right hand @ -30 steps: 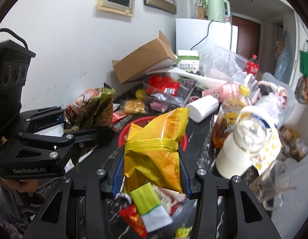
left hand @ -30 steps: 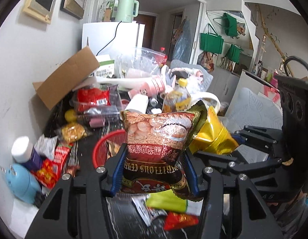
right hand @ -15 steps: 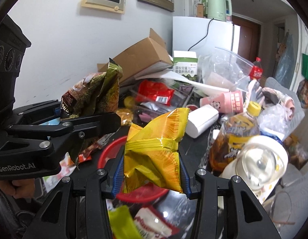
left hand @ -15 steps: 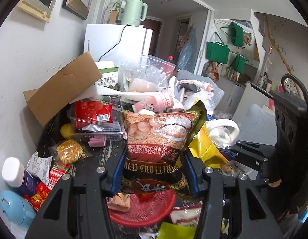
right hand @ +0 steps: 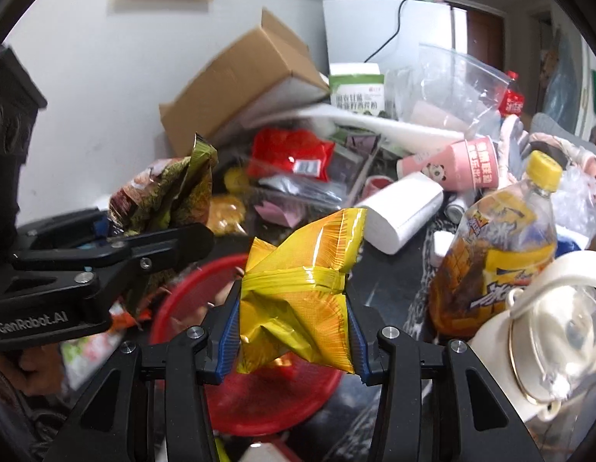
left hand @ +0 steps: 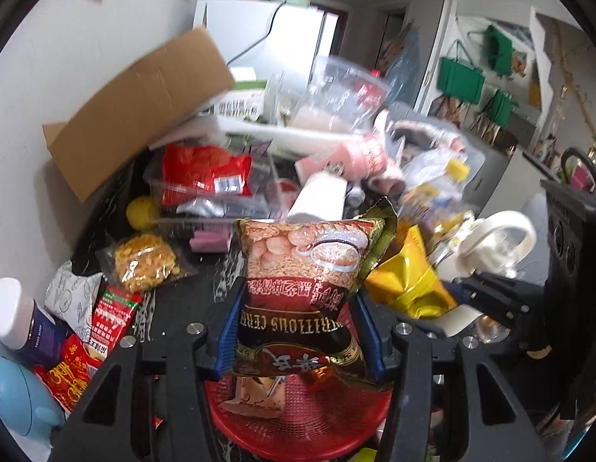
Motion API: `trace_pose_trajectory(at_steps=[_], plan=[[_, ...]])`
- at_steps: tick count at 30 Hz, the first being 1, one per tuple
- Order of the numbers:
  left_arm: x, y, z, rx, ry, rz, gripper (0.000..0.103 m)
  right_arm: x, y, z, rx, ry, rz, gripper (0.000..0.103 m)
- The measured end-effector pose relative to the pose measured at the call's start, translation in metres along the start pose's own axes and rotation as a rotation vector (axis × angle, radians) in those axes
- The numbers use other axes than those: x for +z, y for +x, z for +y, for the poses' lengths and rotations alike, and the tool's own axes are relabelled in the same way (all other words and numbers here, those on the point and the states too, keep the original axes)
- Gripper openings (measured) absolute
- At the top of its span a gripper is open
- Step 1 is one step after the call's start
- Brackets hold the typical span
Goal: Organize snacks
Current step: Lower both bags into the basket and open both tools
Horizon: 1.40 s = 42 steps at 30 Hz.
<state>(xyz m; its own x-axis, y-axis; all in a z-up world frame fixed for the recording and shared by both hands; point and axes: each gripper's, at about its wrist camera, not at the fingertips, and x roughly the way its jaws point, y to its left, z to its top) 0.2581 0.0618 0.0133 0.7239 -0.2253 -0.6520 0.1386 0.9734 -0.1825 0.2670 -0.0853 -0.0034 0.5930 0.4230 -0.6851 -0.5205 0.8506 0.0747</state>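
My left gripper (left hand: 298, 331) is shut on a brown cereal bag (left hand: 302, 281) and holds it above a red basket (left hand: 298, 427), which has a small packet inside. My right gripper (right hand: 294, 331) is shut on a yellow snack bag (right hand: 298, 300), also over the red basket (right hand: 259, 400). In the right wrist view the left gripper (right hand: 105, 265) with its cereal bag (right hand: 167, 196) is at the left. In the left wrist view the yellow bag (left hand: 409, 281) and right gripper (left hand: 490, 300) are at the right.
The dark table is crowded: a cardboard box (left hand: 140, 111), a red packet in a clear tray (left hand: 201, 173), a yellow crumb packet (left hand: 144, 261), a white bottle (left hand: 17, 315), a tea bottle (right hand: 498, 250), a white kettle (right hand: 548, 327), a pink cup (right hand: 463, 161).
Both grippers have moved forward with their bags. The red basket has slid from ahead of the fingers to directly beneath them.
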Motion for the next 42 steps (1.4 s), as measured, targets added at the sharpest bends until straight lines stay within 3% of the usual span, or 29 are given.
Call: trace_pose_trajectory(at_steps=[6,21,27,31,42], plan=[[-0.008,0.024,0.001,0.026,0.022,0.088,0.051,-0.006,0.018,-0.013,-0.012,0.030,0.055,0.046],[-0.016,0.051,0.013,0.048,0.025,0.214,0.051,-0.015,0.046,0.005,-0.021,-0.033,0.141,0.049],[-0.015,0.052,0.009,0.087,0.053,0.226,0.052,-0.016,0.044,0.007,-0.028,-0.048,0.148,0.051],[-0.015,0.050,0.008,0.103,0.054,0.233,0.059,-0.016,0.039,0.006,-0.043,-0.050,0.145,0.060],[-0.010,0.028,0.000,0.101,0.056,0.194,0.059,-0.016,0.016,0.003,-0.065,-0.029,0.119,0.060]])
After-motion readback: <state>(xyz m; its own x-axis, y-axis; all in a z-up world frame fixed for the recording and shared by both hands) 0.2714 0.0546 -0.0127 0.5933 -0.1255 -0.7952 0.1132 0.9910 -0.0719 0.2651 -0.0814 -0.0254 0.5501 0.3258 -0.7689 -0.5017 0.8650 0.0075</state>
